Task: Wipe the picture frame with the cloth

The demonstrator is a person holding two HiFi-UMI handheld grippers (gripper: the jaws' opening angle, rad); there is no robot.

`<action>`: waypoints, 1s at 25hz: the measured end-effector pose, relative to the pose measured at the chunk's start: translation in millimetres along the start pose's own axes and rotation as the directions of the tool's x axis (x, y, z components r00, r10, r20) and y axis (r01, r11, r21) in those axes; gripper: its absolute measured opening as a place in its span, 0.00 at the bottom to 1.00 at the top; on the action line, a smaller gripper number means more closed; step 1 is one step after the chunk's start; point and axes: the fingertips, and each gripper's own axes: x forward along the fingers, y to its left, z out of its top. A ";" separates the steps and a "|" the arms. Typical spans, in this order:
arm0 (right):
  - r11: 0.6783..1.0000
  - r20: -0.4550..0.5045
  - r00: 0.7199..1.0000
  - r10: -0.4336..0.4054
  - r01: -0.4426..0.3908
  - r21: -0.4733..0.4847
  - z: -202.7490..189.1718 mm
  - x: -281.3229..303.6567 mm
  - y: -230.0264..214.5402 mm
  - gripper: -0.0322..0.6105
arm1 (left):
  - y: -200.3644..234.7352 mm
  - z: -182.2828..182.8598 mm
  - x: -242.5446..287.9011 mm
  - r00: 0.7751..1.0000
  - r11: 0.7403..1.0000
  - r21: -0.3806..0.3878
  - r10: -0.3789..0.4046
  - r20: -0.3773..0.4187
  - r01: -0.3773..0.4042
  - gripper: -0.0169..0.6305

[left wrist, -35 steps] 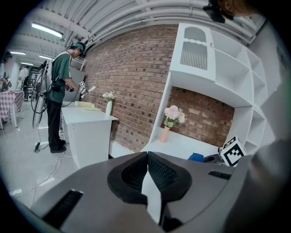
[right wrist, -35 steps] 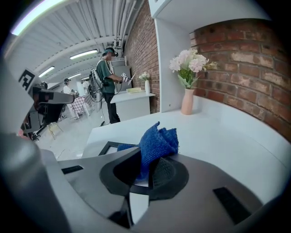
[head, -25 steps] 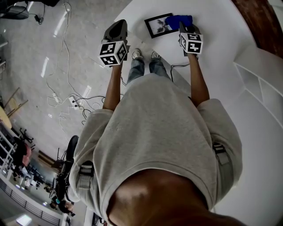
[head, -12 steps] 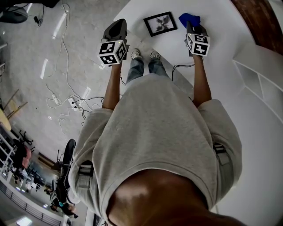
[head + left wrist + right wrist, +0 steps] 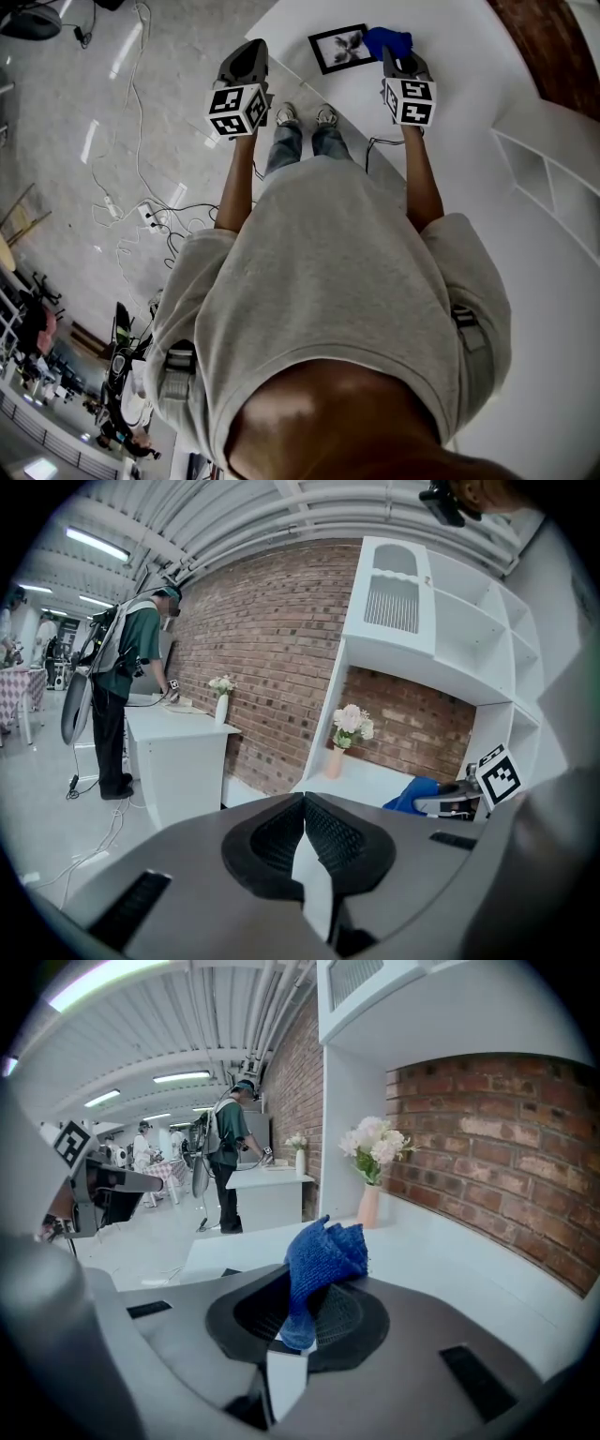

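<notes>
The black picture frame (image 5: 339, 47) lies flat on the white table (image 5: 469, 66), near its left edge. The blue cloth (image 5: 387, 41) rests against the frame's right end, and my right gripper (image 5: 393, 53) is shut on it. In the right gripper view the cloth (image 5: 323, 1258) sticks up bunched from between the closed jaws of the right gripper (image 5: 302, 1309). My left gripper (image 5: 248, 56) hangs over the floor, left of the table, and holds nothing. Its pads (image 5: 281, 832) meet in the left gripper view, which also shows the cloth (image 5: 415, 793) far off.
A white shelf unit (image 5: 553, 178) stands at the table's right. A vase of pale flowers (image 5: 371, 1162) sits on the table by the brick wall. Cables and a power strip (image 5: 150, 214) lie on the floor at the left. A person (image 5: 120, 677) stands at another white table.
The right gripper carried the cloth off the frame's right part to the right, then back left against the frame's right end. The left gripper hardly moved.
</notes>
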 end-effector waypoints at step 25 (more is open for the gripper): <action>0.976 -0.094 0.971 0.219 -0.218 0.019 -45.6 30.0 117.4 0.14 | 21.8 -11.5 -24.7 0.998 0.998 -0.016 0.063 -0.006 -0.063 0.05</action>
